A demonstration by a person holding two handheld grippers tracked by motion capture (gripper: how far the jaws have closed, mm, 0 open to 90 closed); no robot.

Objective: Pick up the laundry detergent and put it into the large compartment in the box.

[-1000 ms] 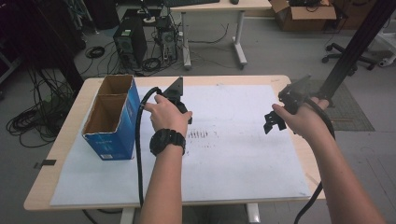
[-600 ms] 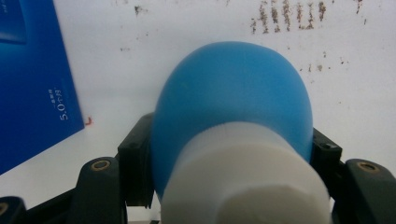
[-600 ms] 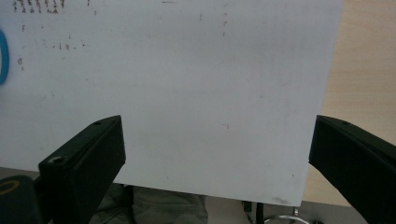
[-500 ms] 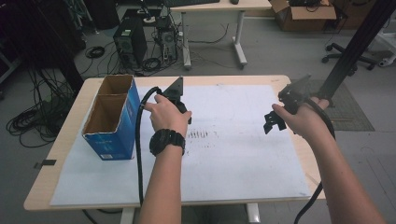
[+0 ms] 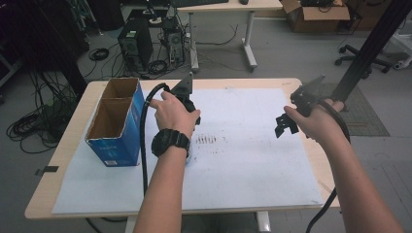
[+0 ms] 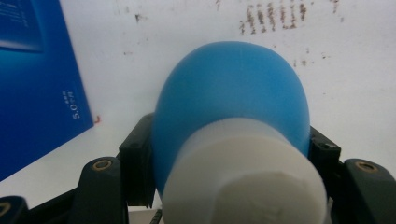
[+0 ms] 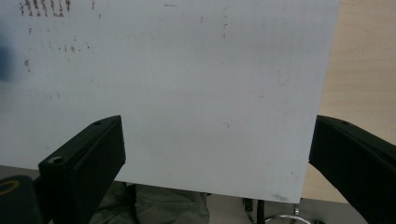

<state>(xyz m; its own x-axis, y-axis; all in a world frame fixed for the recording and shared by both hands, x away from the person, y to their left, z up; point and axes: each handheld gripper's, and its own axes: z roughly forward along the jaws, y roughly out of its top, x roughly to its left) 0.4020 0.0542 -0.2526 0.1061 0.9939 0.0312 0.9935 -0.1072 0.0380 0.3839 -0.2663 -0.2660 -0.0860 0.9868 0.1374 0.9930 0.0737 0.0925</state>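
Our left gripper (image 6: 224, 186) clamps a blue-and-white bulb (image 6: 233, 126), likely light, soft and squashy, best held at its firmer white neck; our right gripper (image 7: 215, 168) gapes wide, empty.

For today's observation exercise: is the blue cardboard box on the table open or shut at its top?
Open. The blue cardboard box stands upright with no lid; the high view looks into two brown compartments, both apparently empty.
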